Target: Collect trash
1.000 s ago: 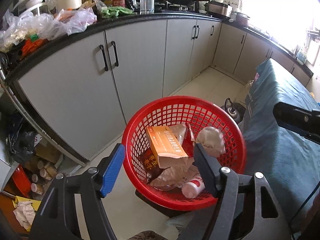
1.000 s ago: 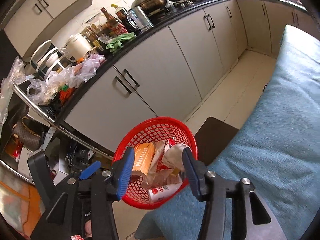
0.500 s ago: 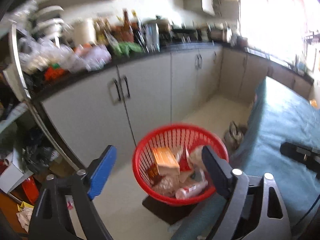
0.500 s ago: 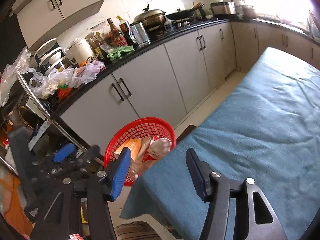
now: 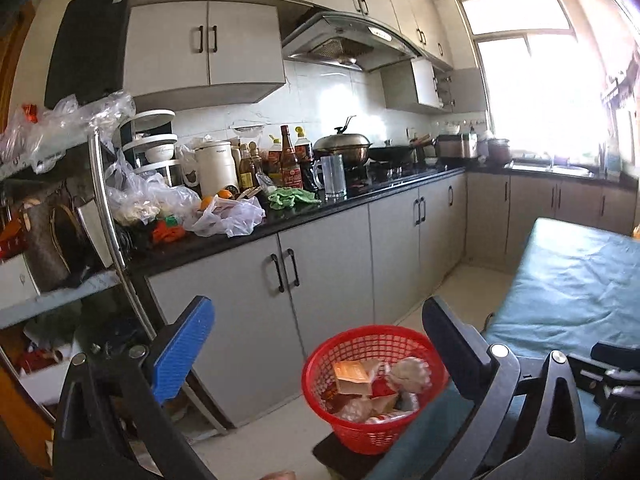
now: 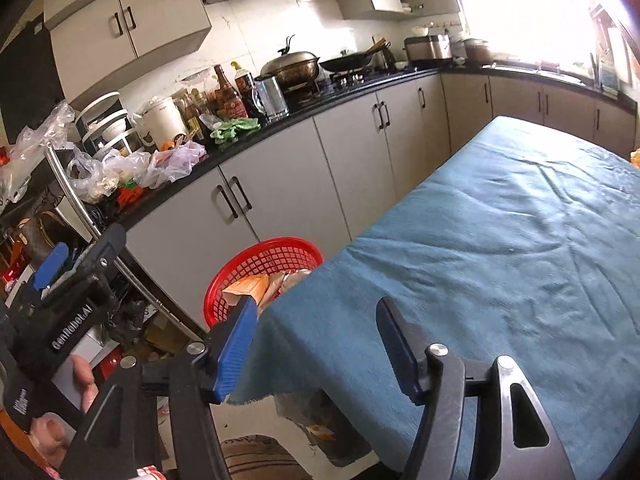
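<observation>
Trash (image 5: 374,386) fills the red basket (image 5: 320,392) at lower centre; blue-covered table (image 6: 500,248) looks cleared, so collecting seems finished; left gripper (image 5: 316,354) and right gripper (image 6: 316,340) are opening, empty

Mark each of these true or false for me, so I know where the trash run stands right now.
1. The red basket holds trash, including an orange box. True.
2. The left gripper grips a piece of trash. False: nothing sits between its fingers, and they are opening.
3. The basket stands on the blue cloth. False: it stands lower, beside the cloth-covered table.
4. A green rag lies on the black counter. True.
5. The right gripper is empty. True; its fingers are opening.
</observation>
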A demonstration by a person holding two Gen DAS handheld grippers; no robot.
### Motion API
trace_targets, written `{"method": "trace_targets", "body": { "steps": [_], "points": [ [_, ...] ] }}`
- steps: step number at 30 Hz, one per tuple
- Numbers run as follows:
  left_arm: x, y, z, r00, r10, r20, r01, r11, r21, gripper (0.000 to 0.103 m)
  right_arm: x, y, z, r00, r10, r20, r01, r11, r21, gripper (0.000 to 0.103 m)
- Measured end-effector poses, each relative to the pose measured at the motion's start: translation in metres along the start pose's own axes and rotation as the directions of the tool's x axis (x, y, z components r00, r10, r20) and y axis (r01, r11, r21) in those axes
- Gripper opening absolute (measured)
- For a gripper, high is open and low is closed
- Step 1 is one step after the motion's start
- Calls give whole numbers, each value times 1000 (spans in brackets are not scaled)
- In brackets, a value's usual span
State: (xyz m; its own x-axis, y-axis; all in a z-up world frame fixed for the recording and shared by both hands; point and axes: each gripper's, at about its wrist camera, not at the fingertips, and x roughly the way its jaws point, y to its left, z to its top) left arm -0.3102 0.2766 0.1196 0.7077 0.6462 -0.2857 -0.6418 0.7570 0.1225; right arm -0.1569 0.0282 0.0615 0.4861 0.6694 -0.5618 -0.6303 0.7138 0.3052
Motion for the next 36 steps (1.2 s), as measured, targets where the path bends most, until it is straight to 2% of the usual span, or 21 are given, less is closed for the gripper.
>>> {"method": "trace_targets", "body": {
  "steps": [4, 8, 15, 19, 27, 36],
  "points": [
    [-11, 6, -3, 998, -57, -13, 56, 997, -51, 103, -16, -1, -9, 999, -31, 34, 32, 999, -16, 69],
    [-21, 12, -10, 1000, -1, -4, 1, 998, -64, 103, -27, -1, -20, 997, -53, 57, 54, 998, -29, 71],
    [-23, 5, -23, 999, 42, -32, -42, 999, 24, 103, -34, 5, -34, 995, -70, 75, 75, 994, -74, 75],
    [-18, -3, -35, 997, 44, -67, -40, 997, 65, 103, -33, 6, -38, 994, -76, 76, 83, 993, -85, 77],
    [-4, -15, -52, 989, 35, -141, -22, 995, 94, 103, -21, 3, -48, 992, -118, 42, 122, 986, -110, 78],
    [11, -18, -62, 979, 37, -201, -14, 994, 113, 103, -5, 5, -53, 992, -128, 7, 128, 984, -120, 78]
  ]
}}
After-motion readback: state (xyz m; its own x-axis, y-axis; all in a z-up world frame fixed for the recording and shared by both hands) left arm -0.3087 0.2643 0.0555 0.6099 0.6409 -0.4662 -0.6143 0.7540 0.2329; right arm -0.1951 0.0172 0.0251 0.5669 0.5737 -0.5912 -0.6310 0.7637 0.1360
